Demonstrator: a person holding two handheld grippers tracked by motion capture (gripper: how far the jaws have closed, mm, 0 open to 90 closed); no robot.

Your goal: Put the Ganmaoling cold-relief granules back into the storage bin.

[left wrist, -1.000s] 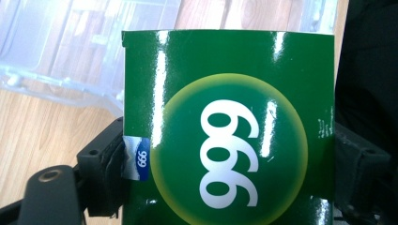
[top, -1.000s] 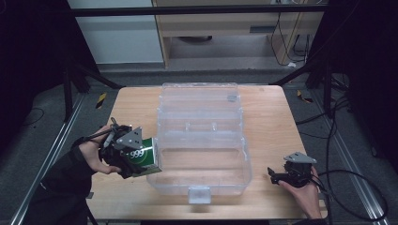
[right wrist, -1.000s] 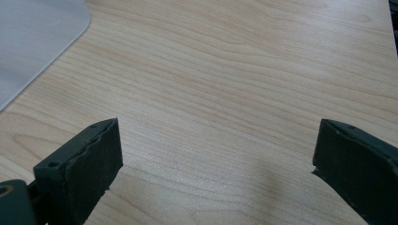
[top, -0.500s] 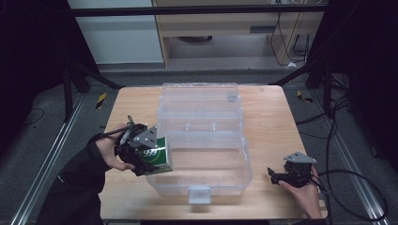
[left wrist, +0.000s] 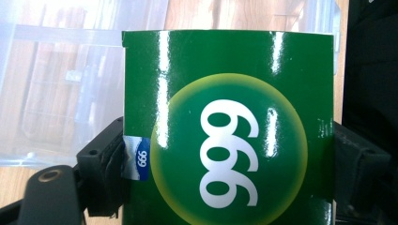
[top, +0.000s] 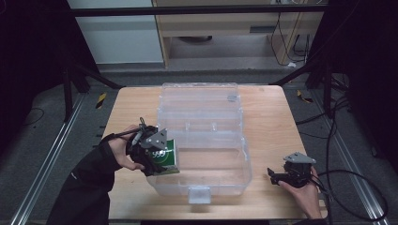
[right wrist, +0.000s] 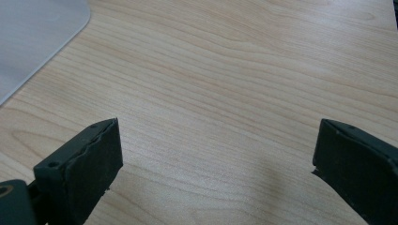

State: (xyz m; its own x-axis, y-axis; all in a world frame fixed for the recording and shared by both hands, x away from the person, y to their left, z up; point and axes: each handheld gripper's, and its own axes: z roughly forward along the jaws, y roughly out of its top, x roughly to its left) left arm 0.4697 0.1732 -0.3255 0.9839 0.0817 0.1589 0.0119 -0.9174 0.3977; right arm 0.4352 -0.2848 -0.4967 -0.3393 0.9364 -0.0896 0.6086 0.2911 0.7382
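Left gripper [top: 162,161] jaws clamped on either side of a green box [left wrist: 230,126] marked 999, pads pressing its edges. Box is held upright at the near-left corner of the clear plastic container [top: 237,176], over or just at its left wall; cannot tell if it touches. Container lid is open, lying back toward the far side, and the compartment looks bare. Right gripper [top: 277,176] jaws wide apart, nothing between them, resting near the wooden table [right wrist: 225,84] right of the container. Judgement: pickup done, box at the rim; lowering it inside and releasing is left, maybe closing the lid.
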